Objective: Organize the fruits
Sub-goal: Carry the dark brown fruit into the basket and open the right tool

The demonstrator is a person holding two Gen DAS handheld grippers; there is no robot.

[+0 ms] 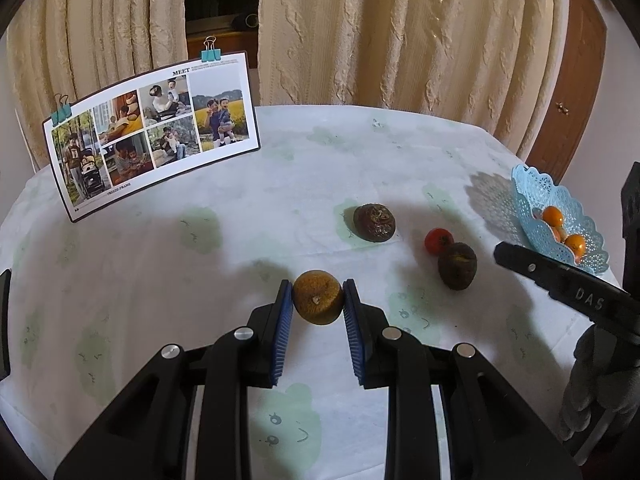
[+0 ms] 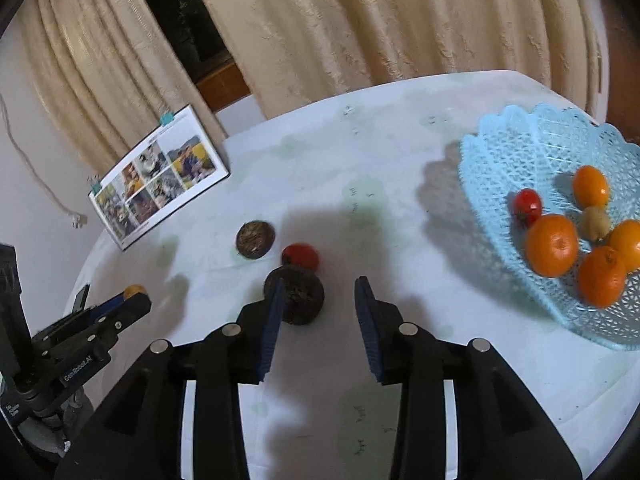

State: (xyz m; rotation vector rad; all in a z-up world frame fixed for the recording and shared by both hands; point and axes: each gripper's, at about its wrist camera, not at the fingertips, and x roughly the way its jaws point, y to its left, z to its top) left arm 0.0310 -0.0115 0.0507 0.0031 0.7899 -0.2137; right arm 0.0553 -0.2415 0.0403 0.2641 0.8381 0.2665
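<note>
My left gripper (image 1: 318,300) is shut on a brownish-yellow round fruit (image 1: 317,297), just above the tablecloth; it also shows in the right wrist view (image 2: 134,291). Two dark brown fruits (image 1: 375,223) (image 1: 457,265) and a red tomato (image 1: 438,240) lie on the table to its right. My right gripper (image 2: 320,300) is open, its left pad beside the nearer dark fruit (image 2: 298,298), with the tomato (image 2: 300,256) and the other dark fruit (image 2: 255,239) behind. A light blue lattice basket (image 2: 520,140) at the right holds several oranges (image 2: 552,245), a tomato and a small greenish fruit.
A photo collage card (image 1: 148,132) with clips stands at the table's back left. Cream curtains (image 1: 400,32) hang behind the round table (image 1: 160,280), whose edge curves near the basket (image 1: 532,196). A wooden door is at the far right.
</note>
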